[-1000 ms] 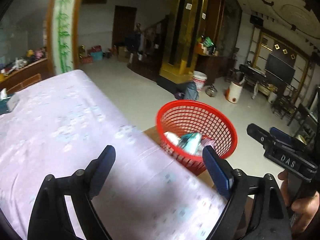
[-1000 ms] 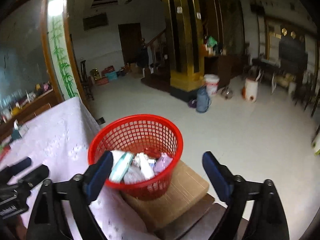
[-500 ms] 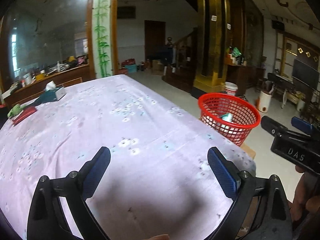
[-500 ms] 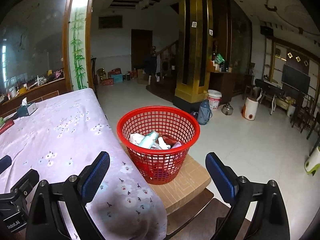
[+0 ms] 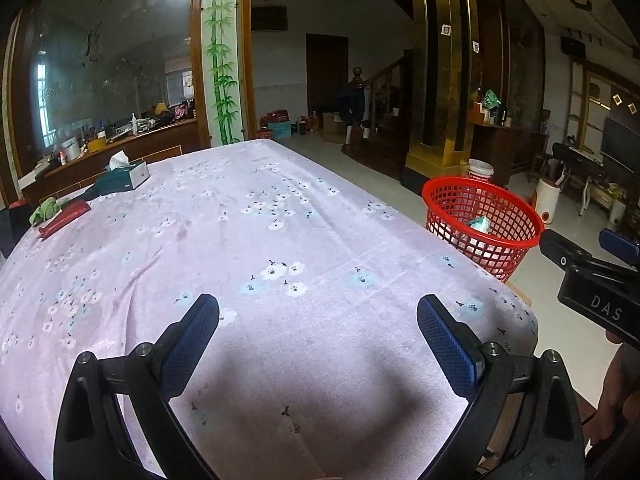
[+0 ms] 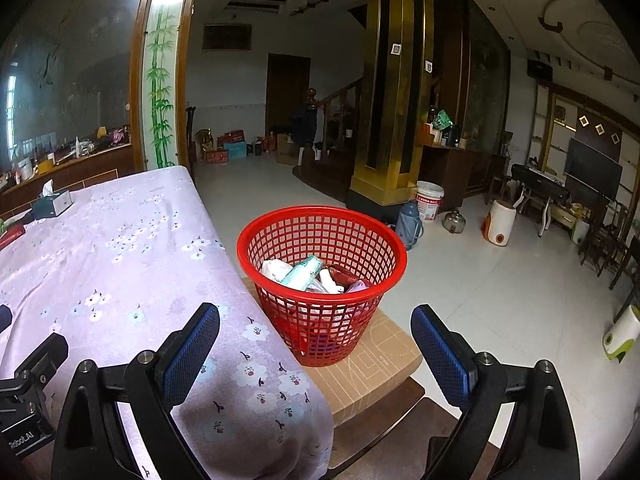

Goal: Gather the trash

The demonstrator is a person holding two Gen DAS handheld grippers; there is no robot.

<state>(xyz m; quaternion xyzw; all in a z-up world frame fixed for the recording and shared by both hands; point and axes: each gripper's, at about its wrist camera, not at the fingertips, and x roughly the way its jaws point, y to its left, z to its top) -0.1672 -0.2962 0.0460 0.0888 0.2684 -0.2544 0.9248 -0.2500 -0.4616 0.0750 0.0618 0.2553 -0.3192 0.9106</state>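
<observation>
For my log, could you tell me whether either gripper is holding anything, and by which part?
Nothing is held: the left gripper and the right gripper are both open and empty.

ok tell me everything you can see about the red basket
The red basket is a round, open-mesh bin that looks like plastic, tapering toward its base. It stands upright on a tan board on a wooden stool, right beside the corner of the table's floral cloth. It holds wrappers and crumpled trash, filling roughly its lower half. Neither hand-held gripper touches it.

Empty left tool (image 5: 318,344) spread over floral tablecloth (image 5: 248,240), red basket (image 5: 482,222) beyond
</observation>
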